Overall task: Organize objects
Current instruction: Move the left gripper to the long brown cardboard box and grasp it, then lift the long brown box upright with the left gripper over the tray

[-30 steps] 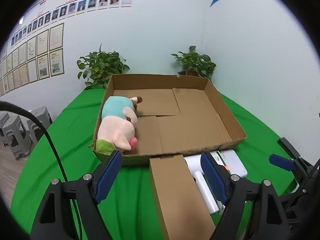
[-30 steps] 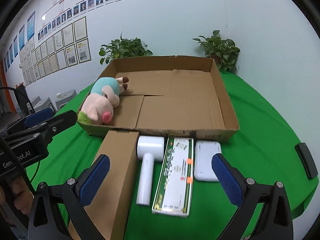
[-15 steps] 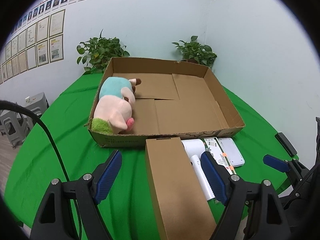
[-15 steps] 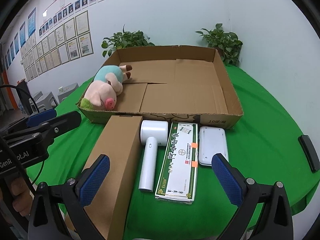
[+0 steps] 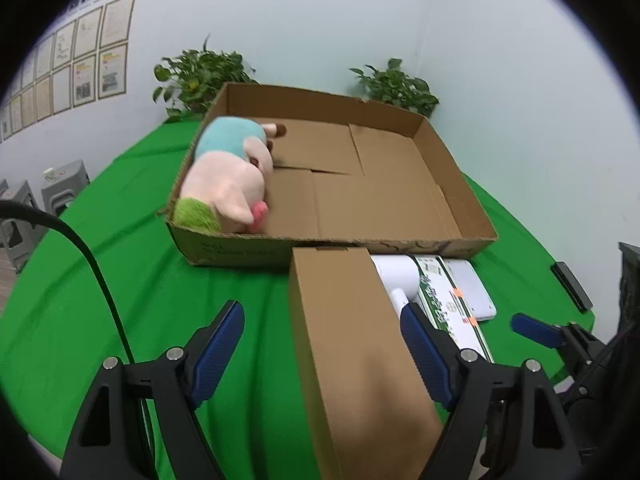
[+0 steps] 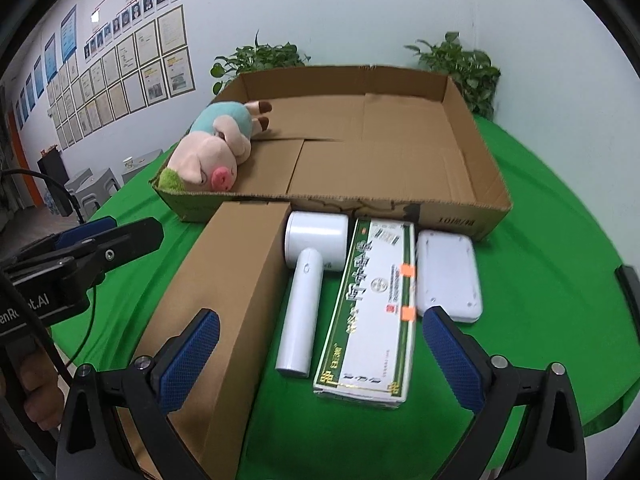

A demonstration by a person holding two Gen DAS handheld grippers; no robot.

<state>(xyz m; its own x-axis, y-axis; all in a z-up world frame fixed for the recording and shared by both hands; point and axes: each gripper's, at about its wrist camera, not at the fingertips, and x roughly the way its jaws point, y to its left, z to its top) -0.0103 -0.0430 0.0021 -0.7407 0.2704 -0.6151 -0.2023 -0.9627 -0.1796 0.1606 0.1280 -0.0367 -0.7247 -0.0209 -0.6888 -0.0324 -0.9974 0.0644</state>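
Note:
A long brown cardboard box (image 5: 352, 352) lies on the green table just before a wide, shallow cardboard tray (image 5: 460, 200). A plush pig (image 5: 228, 184) lies in the tray's left end. My left gripper (image 5: 322, 312) hangs open over the long box, its blue pads either side and not pressing. Right of that box lie a white handheld device (image 6: 304, 288), a green-and-white flat carton (image 6: 376, 300) and a white flat case (image 6: 446, 276). My right gripper (image 6: 320, 316) is open above the device and the carton, holding nothing.
Green cloth covers the round table (image 6: 540, 220). A small black object (image 6: 630, 284) lies near its right edge. Two potted plants (image 6: 460, 64) stand behind the tray against the wall. Grey stools (image 5: 60, 188) stand left of the table. A black cable (image 5: 96, 272) trails at the left.
Both grippers have sunk toward the table, so the long box and the items beside it look nearer. Neither gripper's jaws have visibly changed, and nothing on the table has moved.

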